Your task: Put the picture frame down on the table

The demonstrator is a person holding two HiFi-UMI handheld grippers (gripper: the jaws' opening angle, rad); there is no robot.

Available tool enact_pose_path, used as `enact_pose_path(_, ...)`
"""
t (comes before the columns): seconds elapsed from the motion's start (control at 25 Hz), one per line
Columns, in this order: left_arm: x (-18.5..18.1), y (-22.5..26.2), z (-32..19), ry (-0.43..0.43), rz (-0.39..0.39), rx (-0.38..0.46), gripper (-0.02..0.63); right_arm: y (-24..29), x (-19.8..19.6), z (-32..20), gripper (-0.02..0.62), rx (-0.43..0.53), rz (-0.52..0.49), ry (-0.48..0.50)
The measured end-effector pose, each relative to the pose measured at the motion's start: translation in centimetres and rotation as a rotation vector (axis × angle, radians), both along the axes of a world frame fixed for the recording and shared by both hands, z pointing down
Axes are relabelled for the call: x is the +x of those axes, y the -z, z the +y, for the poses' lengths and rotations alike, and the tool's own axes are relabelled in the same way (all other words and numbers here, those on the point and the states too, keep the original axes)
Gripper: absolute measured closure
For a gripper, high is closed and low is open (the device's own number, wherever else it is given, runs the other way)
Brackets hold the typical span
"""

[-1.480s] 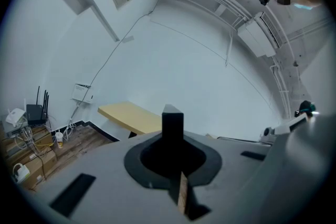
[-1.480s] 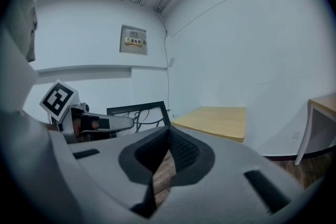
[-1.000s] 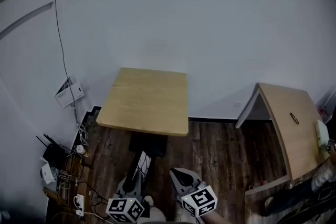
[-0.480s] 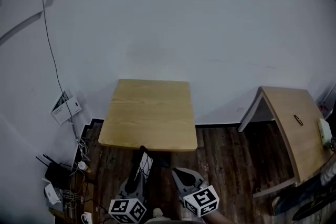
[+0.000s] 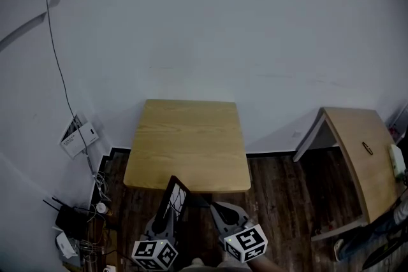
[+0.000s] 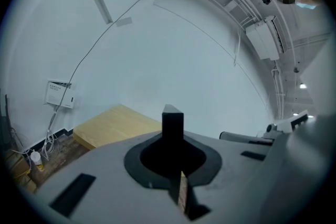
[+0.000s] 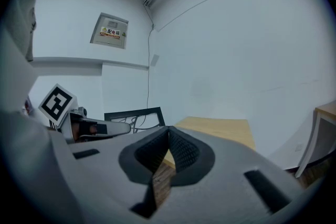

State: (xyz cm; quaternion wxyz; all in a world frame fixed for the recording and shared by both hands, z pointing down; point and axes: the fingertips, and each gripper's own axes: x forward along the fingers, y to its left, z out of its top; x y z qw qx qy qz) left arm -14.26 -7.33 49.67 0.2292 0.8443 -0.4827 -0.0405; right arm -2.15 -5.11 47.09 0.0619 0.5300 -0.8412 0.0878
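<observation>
While the picture frame point(image 5: 176, 195) stands upright, clamped in the left claw point(image 5: 167, 213) at the table's near edge, none of the setting-down is done; the right claw point(image 5: 217, 208), just beside it, has its jaws together on nothing; lowering and release remain; tangled cables point(image 5: 80, 226) lie at left, the bare wooden table point(image 5: 188, 137) meets a pale wall point(image 5: 223, 28), and a second table point(image 5: 360, 162) stands at right.

Black picture frame point(image 5: 173, 199), upright, near table point(image 5: 191, 137)
</observation>
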Motion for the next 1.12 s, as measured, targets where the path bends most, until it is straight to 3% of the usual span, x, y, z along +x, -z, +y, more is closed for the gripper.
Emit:
enact_pose_path(0.48, 0.9, -0.8, -4.3, -0.005, 0.01, -0.029, 0.595, -0.6, 1.2, -3.9, 0.595, -0.027, 0.001, -0.014)
enact_pose_path(1.12, 4.4, -1.9, -13.5, 0.083, 0.014, -0.085, 0.595, 0.4, 4.8, -15.5, 0.595, -0.009, 0.003, 0.106)
